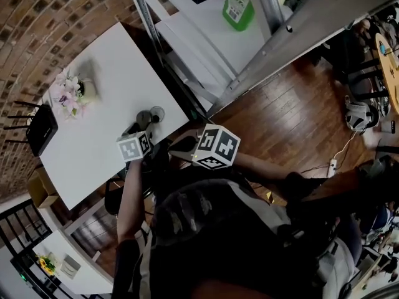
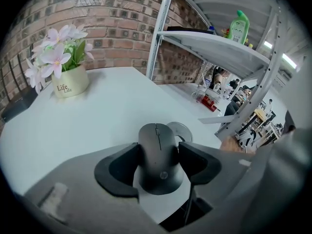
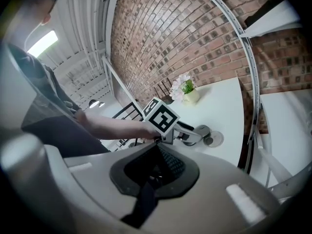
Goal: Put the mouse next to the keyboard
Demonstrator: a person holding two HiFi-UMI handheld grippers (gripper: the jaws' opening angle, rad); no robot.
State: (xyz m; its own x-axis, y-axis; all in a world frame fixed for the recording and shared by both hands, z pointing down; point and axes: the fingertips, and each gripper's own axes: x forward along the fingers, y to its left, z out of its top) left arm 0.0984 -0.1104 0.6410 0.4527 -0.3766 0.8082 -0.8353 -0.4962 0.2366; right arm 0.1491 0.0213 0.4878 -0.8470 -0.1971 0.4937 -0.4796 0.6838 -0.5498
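Note:
A black mouse [image 2: 158, 152] sits between the two pads of my left gripper [image 2: 159, 150], which is shut on it over the white table [image 2: 97, 116], close to the table's right corner. In the head view the mouse [image 1: 146, 118] shows just beyond the left gripper [image 1: 142, 129]. I cannot tell whether it touches the tabletop. My right gripper [image 3: 157, 147] hovers off the table behind the left one, its pads together with nothing in them. No keyboard is clearly seen. A flat black thing [image 2: 187, 30] lies on the shelf.
A round grey disc [image 2: 178, 129] lies on the table just past the mouse. A flower pot [image 2: 69, 82] stands at the far left by the brick wall. A white metal shelf rack [image 2: 214, 45] with a green bottle [image 2: 240, 27] stands to the right. A black object [image 1: 38, 129] is at the table's far edge.

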